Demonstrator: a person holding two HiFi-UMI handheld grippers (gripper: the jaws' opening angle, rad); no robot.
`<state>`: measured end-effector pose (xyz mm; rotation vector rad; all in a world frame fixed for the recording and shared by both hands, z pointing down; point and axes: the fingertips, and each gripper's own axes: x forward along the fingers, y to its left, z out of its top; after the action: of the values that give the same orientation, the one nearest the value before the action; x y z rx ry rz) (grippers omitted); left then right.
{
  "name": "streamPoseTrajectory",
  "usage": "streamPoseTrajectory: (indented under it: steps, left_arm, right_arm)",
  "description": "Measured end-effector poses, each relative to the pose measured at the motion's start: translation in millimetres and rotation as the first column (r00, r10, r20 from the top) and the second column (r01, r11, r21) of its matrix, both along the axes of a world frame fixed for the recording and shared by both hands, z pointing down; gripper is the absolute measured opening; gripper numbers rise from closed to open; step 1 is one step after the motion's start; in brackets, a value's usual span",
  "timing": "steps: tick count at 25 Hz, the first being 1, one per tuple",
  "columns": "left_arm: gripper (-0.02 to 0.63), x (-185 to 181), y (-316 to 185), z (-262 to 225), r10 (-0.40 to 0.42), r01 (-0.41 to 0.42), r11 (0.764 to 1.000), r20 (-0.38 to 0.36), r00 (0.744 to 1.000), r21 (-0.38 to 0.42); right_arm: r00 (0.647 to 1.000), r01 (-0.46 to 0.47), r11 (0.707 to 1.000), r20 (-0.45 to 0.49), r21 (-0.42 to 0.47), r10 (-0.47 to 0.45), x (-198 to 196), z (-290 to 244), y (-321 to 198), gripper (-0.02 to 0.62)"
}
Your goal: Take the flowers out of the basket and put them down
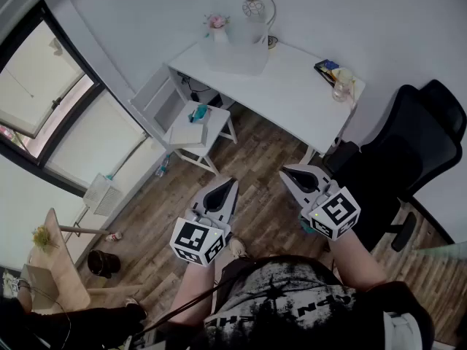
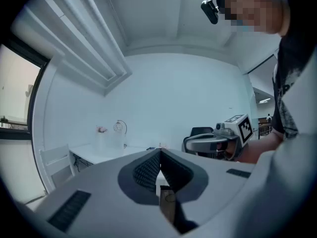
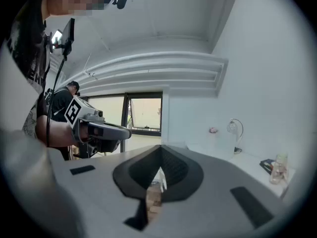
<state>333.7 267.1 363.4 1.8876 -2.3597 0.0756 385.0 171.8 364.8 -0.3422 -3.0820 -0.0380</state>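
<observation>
Pink flowers (image 1: 217, 22) stand at the back of a white desk (image 1: 292, 86), behind a translucent basket (image 1: 235, 49). Both are small and far off in the left gripper view, flowers (image 2: 101, 129) and basket (image 2: 109, 143), and in the right gripper view, flowers (image 3: 213, 130) and basket (image 3: 220, 143). My left gripper (image 1: 232, 184) and right gripper (image 1: 285, 172) are held side by side above the wooden floor, well short of the desk and pointing toward it. Both are shut with nothing between the jaws. Each shows in the other's view: right gripper (image 2: 213, 143), left gripper (image 3: 99, 130).
A lamp (image 1: 255, 6) stands by the flowers, and a glass jar (image 1: 341, 86) and a dark item sit at the desk's right end. A black office chair (image 1: 408, 152) is at the right, a small white chair (image 1: 197, 130) at the desk's left, and windows along the left wall.
</observation>
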Motion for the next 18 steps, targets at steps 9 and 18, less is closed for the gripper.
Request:
streamPoseTrajectory:
  steps: [9,18]
  left_arm:
    - [0.012,7.5,-11.7,6.9,-0.001,0.001,1.000,-0.005,1.000,-0.019]
    - [0.012,9.8,-25.8,9.3,0.002,-0.002,1.000,-0.016,1.000,-0.017]
  right_arm:
    - [1.000,0.001,1.000,0.006,-0.003,-0.001,6.0,0.3,-11.0,0.015]
    - [1.000,-0.012,0.999,0.022,-0.038,0.013,9.7,-0.2,-26.6,0.015]
